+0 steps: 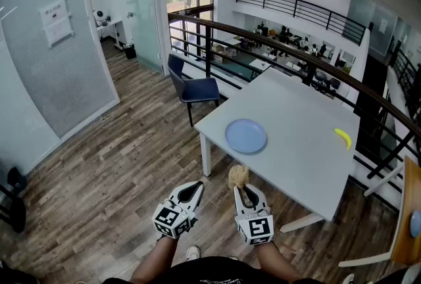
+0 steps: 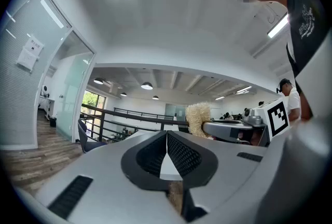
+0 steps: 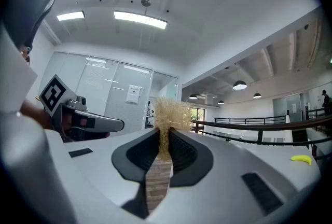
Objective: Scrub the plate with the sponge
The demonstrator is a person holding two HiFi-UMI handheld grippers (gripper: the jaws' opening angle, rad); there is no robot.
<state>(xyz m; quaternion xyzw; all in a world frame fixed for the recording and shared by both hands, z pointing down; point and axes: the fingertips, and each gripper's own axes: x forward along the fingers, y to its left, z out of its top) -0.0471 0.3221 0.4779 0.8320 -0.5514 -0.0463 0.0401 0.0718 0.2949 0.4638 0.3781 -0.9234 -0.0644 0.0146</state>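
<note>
Plate (image 1: 246,136) sits on the tabletop (image 1: 296,144), well apart from both tools and seemingly untouched. The right tool (image 1: 246,189) clamps the sponge (image 1: 238,175); the left tool (image 1: 195,187) is closed on nothing. Approach and scrubbing remain.

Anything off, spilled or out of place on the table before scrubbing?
Nothing spilled or damaged. One oddity: a banana lies alone toward the right side of the table, unrelated to scrubbing. The plate sits flat and looks bare. The sponge is clamped in the right gripper.
</note>
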